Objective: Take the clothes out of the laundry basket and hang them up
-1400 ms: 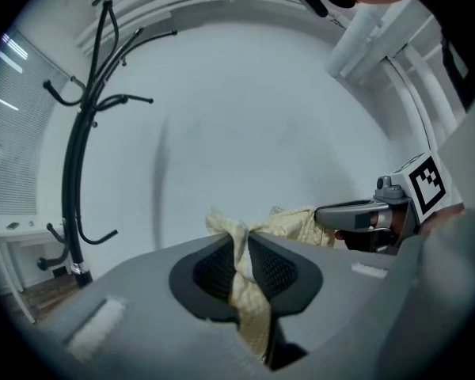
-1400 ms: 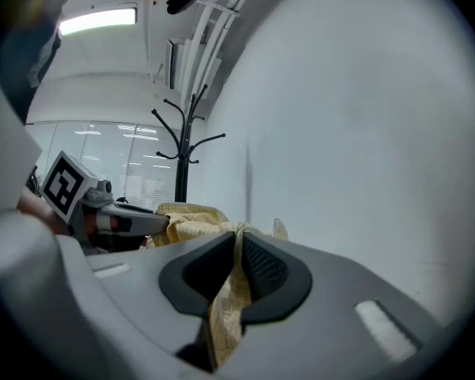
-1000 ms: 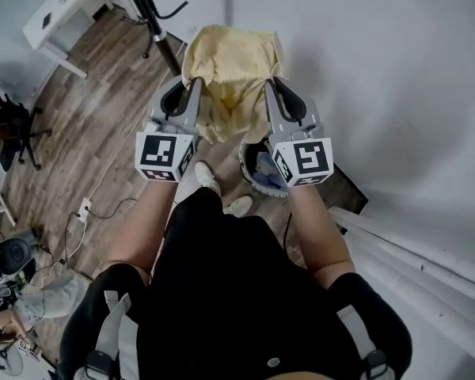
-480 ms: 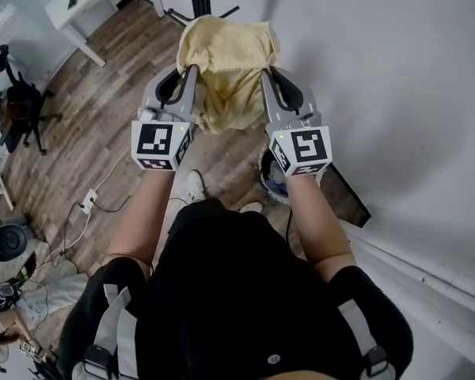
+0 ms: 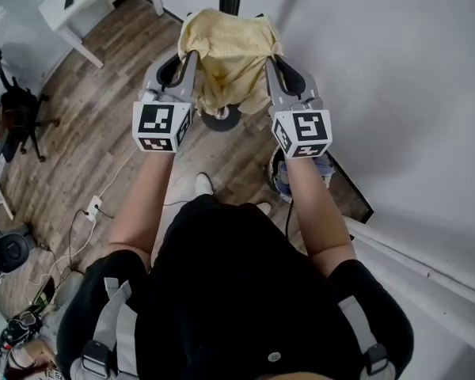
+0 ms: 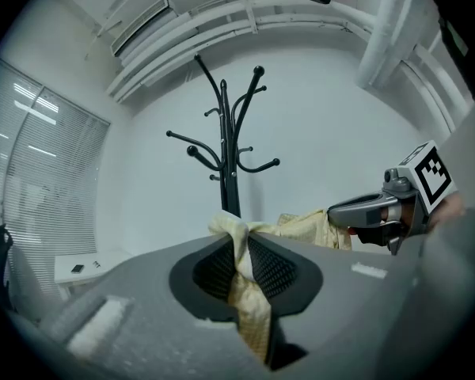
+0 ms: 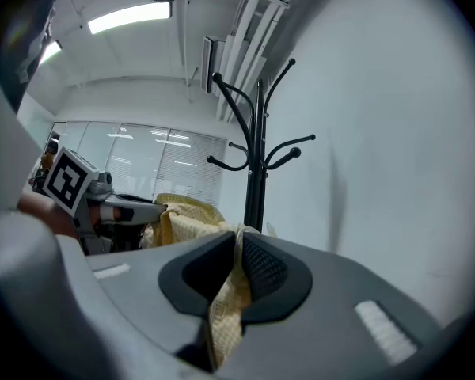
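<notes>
A pale yellow garment (image 5: pixel 228 58) hangs stretched between my two grippers in the head view. My left gripper (image 5: pixel 191 54) is shut on its left edge, and the cloth (image 6: pixel 245 279) runs down between the jaws. My right gripper (image 5: pixel 267 57) is shut on the right edge, with the fabric (image 7: pixel 226 291) pinched the same way. A black coat stand (image 6: pixel 228 153) rises straight ahead of both grippers, several curved hooks on its pole (image 7: pixel 257 153). Its round base (image 5: pixel 220 118) shows on the floor under the garment. The laundry basket (image 5: pixel 283 172) sits by the wall below my right arm.
A white wall (image 5: pixel 396 93) runs along the right. A white desk (image 5: pixel 87 2) stands at the far left, with a black chair (image 5: pixel 12 117) nearby. A power strip and cables (image 5: pixel 91 209) lie on the wood floor at the left.
Both grippers carried the yellow garment forward to the coat stand, whose base now lies just beneath it. The basket has fallen behind, under my right arm.
</notes>
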`<state>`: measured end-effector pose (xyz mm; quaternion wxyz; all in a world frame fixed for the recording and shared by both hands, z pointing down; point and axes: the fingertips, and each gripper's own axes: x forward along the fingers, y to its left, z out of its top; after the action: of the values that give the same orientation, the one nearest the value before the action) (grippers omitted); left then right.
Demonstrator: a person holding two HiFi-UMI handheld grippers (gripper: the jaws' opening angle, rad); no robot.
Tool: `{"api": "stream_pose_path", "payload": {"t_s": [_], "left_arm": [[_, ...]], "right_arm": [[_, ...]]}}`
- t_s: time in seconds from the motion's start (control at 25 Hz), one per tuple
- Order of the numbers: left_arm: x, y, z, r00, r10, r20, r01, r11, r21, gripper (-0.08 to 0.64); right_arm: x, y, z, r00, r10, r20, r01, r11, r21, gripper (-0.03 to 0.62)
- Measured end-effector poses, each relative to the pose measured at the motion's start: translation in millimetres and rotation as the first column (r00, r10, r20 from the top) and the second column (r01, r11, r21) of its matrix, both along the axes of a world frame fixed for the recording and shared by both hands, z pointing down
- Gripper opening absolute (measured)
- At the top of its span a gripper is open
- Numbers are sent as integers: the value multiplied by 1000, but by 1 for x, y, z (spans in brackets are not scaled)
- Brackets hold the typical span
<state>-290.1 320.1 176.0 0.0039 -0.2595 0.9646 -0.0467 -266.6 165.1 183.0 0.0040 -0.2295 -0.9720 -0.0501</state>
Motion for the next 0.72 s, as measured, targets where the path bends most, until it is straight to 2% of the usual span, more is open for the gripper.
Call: {"api": "stream_pose_path", "payload": {"t_s": [0.36, 0.72], "left_arm": [[-71, 23, 46, 997, 43, -70, -43, 999, 4, 41], [-109, 19, 115, 986, 69, -152, -71, 997, -8, 41]], "right_arm": [[-63, 23, 47, 993, 78, -84, -77, 997, 18, 38], [-96, 24, 118, 970, 132, -204, -127, 991, 37, 38]]}}
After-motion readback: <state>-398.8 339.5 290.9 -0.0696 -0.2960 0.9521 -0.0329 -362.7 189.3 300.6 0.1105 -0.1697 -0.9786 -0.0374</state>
